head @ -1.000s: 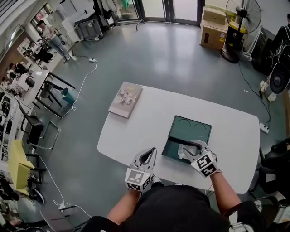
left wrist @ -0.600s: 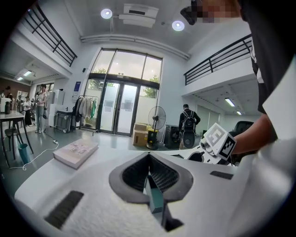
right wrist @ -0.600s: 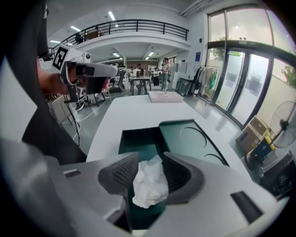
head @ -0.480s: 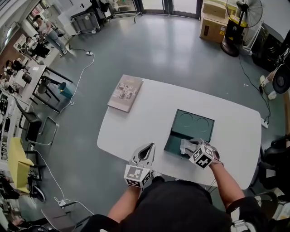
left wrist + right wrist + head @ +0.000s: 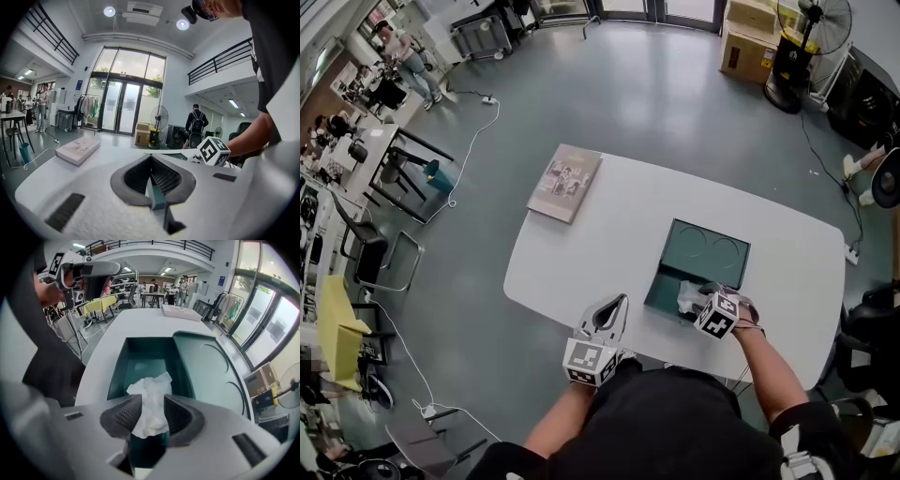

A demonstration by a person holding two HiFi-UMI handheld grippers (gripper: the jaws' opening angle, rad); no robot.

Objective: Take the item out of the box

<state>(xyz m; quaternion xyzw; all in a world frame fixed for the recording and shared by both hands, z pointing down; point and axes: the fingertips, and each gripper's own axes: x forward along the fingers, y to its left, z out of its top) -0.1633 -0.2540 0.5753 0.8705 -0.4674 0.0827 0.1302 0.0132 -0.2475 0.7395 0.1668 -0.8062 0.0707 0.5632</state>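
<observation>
right gripper point(image 5: 152, 404) jaws just closing on the crumpled paper point(image 5: 149, 387) in the box point(image 5: 140, 351) (not pinched yet I think), bite mid-wad

The table point(image 5: 609, 234) is plain white and the floor point(image 5: 628, 94) around it is blue-grey. At 4 o'clock in the head view, the box point(image 5: 673, 292) is dark teal. Its lid point(image 5: 712, 251) is the same teal and bears two thin pale ring outlines side by side. The crumpled tissue point(image 5: 149, 401) is white and unmarked. At 11 o'clock, the book point(image 5: 565, 183) has a pinkish-beige cover with a small muted picture. The left gripper point(image 5: 619, 302) is pale grey with dark grey ribbed pads point(image 5: 136, 176), and its cube point(image 5: 589, 361) carries black-and-white square markers. The person's shirt point(image 5: 675, 431) is black. Further out are a yellow surface point(image 5: 337, 337) at 8 o'clock and brown cardboard cartons point(image 5: 750, 37) at 1 o'clock.
</observation>
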